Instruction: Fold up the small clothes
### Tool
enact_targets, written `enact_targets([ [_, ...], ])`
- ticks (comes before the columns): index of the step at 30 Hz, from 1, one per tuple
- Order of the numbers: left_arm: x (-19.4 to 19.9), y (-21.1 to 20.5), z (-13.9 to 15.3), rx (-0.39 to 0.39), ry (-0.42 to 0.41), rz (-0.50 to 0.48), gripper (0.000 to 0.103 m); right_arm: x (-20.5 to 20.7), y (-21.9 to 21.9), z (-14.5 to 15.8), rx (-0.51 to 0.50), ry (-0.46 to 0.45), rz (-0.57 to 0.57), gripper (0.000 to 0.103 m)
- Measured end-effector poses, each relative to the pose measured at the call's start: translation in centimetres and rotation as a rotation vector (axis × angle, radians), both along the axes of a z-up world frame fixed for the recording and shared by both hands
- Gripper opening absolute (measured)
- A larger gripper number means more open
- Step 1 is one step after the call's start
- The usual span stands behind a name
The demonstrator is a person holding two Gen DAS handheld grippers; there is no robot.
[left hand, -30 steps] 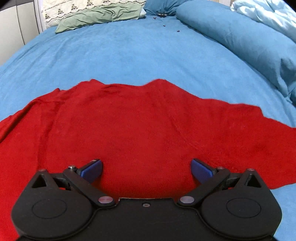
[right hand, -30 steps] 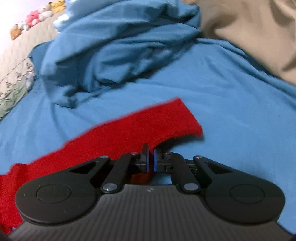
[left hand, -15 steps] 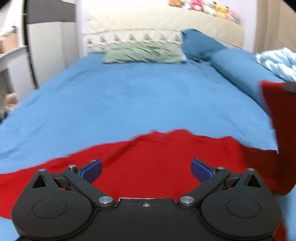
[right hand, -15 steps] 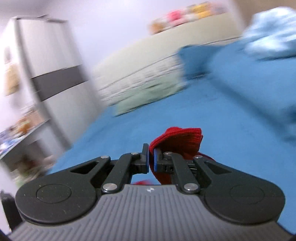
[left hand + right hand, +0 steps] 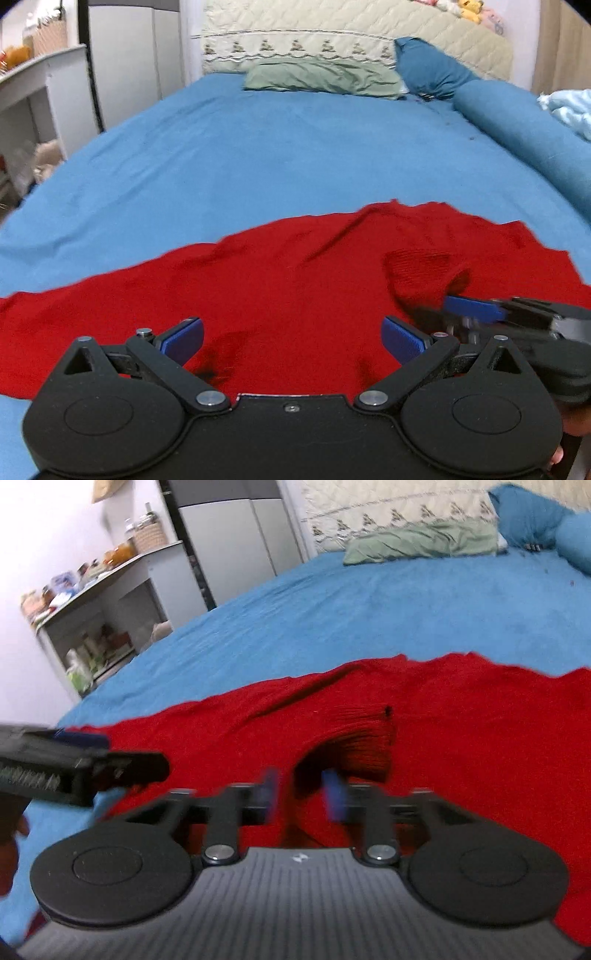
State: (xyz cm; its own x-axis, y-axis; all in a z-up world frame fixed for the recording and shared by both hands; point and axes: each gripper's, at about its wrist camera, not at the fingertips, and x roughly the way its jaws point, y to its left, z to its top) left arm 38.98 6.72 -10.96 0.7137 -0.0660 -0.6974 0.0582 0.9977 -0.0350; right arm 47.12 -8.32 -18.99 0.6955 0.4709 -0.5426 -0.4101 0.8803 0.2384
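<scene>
A red knit garment (image 5: 280, 280) lies spread on the blue bed; it also shows in the right wrist view (image 5: 480, 731). Its ribbed sleeve cuff (image 5: 362, 742) lies folded onto the body, also seen in the left wrist view (image 5: 417, 273). My left gripper (image 5: 291, 339) is open and empty, low over the garment's near edge. My right gripper (image 5: 301, 794) has its jaws parted, blurred by motion, with the cuff lying just ahead of them. It shows in the left wrist view (image 5: 476, 310) at the right. The left gripper shows in the right wrist view (image 5: 74, 760) at the left.
The blue bedsheet (image 5: 280, 155) stretches ahead. A green pillow (image 5: 321, 75) and a blue pillow (image 5: 428, 70) lie at the headboard. A blue bolster (image 5: 528, 129) runs along the right. A shelf unit with clutter (image 5: 92, 627) stands left of the bed.
My right gripper carried the sleeve cuff over onto the garment body and opened, letting it go. My left gripper stayed open and tilted up a little.
</scene>
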Motion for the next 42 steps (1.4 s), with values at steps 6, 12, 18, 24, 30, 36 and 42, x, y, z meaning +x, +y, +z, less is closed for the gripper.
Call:
enact_targets([
  [6, 0.4, -4.2, -0.1, -0.013, -0.04, -0.174, 0.103, -4.3, -6.9, 1.9, -0.081, -0.053, -0.027, 0.085],
  [12, 3.4, -9.6, -3.1, 0.029, 0.028, -0.266, 0.072, -9.2, -13.5, 3.6, -0.078, -0.05, -0.135, 0.099],
  [18, 5.6, -8.9, -4.2, -0.077, 0.045, -0.172, 0.044, -11.0, -17.9, 3.5, -0.066, -0.021, -0.276, 0.099],
  [24, 5.5, -6.3, -2.3, -0.163, 0.0, -0.091, 0.005, -9.8, -19.8, 2.0, -0.066, 0.055, -0.428, 0.099],
  [30, 2.9, -1.2, -0.5, -0.197, -0.146, 0.065, 0.005, -8.4, -19.6, 0.5, -0.174, 0.109, -0.481, 0.099],
  [36, 2.5, 2.4, -3.6, -0.298, -0.058, 0.105, 0.006, -6.8, -18.4, 0.3, -0.242, 0.112, -0.481, 0.099],
  [42, 0.7, 5.8, -3.2, -0.373, -0.063, 0.183, 0.01, -6.1, -18.6, 0.2, -0.254, 0.124, -0.483, 0.099],
])
